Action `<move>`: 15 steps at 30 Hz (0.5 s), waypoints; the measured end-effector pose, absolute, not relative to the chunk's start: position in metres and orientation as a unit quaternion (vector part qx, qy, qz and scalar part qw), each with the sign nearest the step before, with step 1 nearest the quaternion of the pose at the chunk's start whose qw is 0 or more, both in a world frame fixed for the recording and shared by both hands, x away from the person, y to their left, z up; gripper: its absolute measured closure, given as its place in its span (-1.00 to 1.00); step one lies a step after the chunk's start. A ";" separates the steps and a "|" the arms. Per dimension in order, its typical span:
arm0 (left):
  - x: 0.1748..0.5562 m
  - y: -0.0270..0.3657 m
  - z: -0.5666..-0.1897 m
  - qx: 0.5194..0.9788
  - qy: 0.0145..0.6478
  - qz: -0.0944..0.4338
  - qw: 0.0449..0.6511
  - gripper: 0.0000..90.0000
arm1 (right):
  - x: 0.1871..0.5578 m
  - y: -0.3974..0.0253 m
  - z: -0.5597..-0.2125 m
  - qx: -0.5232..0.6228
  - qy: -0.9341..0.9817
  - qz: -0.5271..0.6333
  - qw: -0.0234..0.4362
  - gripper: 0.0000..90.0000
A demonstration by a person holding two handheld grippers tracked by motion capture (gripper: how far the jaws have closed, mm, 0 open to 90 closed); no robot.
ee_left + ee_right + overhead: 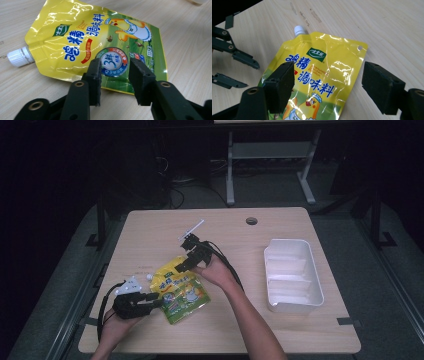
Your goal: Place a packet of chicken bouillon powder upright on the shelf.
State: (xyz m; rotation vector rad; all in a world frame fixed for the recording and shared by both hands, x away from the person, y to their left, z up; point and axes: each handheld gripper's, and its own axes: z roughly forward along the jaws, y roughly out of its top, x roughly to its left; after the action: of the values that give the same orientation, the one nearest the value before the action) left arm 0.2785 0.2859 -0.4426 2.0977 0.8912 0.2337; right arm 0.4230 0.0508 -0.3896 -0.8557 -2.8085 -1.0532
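A yellow and green spouted pouch point(181, 291) with a white screw cap point(149, 277) lies flat on the wooden table point(280, 320). My left gripper point(159, 301) stands open at the pouch's near left edge. In the left gripper view the jaws straddle that edge of the pouch point(82, 42), with its cap point(18, 57) off to the left. My right gripper point(181, 266) hangs open over the pouch's far end. In the right gripper view its wide-apart jaws frame the pouch point(322, 72) and cap point(299, 30), and the left gripper point(250, 76) shows open at the left.
A white plastic bin point(292, 272) stands empty on the right side of the table. A round cable hole point(251, 221) sits near the far edge. Cables trail from both grippers across the tabletop. Dark floor and table legs lie beyond.
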 end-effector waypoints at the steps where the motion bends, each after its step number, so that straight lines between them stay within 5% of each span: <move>1: 0.279 0.286 -0.443 0.835 0.354 0.093 0.411 0.44 | 0.427 0.055 -0.391 -0.272 -0.902 -0.333 0.011 -0.44; 15: 0.282 0.281 -0.447 0.843 0.343 0.075 0.407 0.46 | 0.455 0.077 -0.404 -0.283 -0.911 -0.299 0.013 -0.43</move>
State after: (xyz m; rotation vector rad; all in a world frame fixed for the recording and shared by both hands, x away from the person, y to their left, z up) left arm 0.2817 0.2807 -0.4465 2.1257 0.8656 0.1885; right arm 0.4552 0.0766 -0.4040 -0.8830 -2.8399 -0.9317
